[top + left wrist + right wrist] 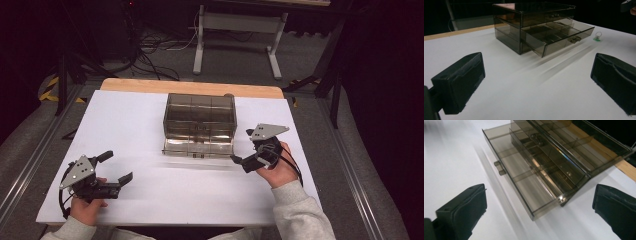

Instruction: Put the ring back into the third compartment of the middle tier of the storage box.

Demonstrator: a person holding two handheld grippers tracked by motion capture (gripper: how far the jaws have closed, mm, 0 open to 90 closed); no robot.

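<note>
Both hand-held grippers, left [116, 167] and right [241, 146], gape empty, the right angled toward the open drawer [524, 185].

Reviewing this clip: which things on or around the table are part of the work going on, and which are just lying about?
In the job:
- smoky drawer box
- its pulled-out bottom drawer
- right gripper, jaws open beside the drawer
- small green-based ring, likely

Lying about:
- left gripper, open, idle
- white stand behind
- floor cables

Bright tabletop, dark surroundings (soft shadows), slight blur
</note>
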